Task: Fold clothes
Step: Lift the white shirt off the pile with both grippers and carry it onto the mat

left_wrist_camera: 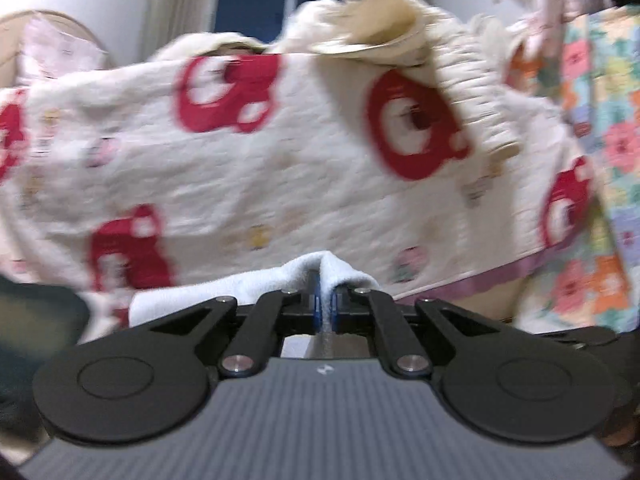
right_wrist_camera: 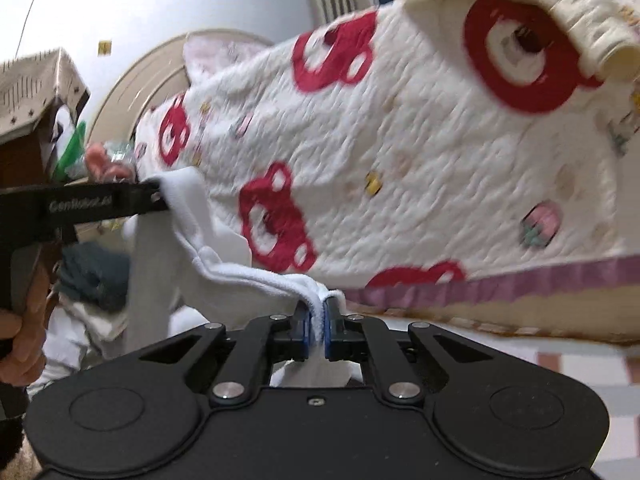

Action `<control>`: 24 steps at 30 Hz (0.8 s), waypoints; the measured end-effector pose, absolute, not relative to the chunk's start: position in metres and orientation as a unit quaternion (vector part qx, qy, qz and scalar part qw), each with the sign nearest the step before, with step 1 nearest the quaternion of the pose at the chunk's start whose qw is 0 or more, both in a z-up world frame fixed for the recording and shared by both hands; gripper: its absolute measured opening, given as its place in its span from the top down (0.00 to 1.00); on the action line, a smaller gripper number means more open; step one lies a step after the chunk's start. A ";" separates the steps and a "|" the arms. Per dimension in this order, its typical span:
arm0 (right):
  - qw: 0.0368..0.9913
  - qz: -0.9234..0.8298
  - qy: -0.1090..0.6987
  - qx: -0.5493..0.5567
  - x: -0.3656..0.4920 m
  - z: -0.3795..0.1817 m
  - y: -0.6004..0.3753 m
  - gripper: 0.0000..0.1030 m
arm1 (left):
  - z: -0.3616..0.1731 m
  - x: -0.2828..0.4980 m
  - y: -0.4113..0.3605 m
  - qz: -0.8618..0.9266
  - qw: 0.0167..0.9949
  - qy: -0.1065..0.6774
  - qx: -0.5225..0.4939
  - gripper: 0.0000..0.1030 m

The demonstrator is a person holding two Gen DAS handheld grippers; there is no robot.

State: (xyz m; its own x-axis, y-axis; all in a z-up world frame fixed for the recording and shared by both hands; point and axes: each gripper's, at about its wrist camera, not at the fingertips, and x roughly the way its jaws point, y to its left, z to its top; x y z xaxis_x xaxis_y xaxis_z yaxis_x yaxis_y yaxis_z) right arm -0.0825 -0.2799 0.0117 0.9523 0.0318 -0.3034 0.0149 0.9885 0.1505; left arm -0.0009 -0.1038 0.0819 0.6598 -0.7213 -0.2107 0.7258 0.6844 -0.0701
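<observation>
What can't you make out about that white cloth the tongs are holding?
- What kind of garment the white cloth is: it is bunched, and the left wrist view shows only a fold.
- Its hanging lower part: both tongs' bodies cover it.
- Quilt print details: blurred in both views.

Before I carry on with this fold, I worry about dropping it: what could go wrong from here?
1. Each claw, left and right, pinches only a thin edge of the white garment; it could slip out.
2. The slack cloth between them might catch on the quilt behind it.
</observation>
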 end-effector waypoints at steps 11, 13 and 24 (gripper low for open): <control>0.959 -0.181 0.171 0.133 -0.143 0.003 -0.398 0.96 | 0.051 -0.030 -0.254 -0.551 0.801 0.227 -0.054 0.97; 0.953 -0.207 0.174 0.132 -0.156 0.001 -0.412 0.96 | 0.044 -0.040 -0.268 -0.572 0.785 0.235 -0.042 0.97; 0.892 -0.324 0.296 0.109 -0.167 -0.082 -0.479 0.96 | -0.012 -0.055 -0.216 -0.615 0.716 0.317 0.088 0.55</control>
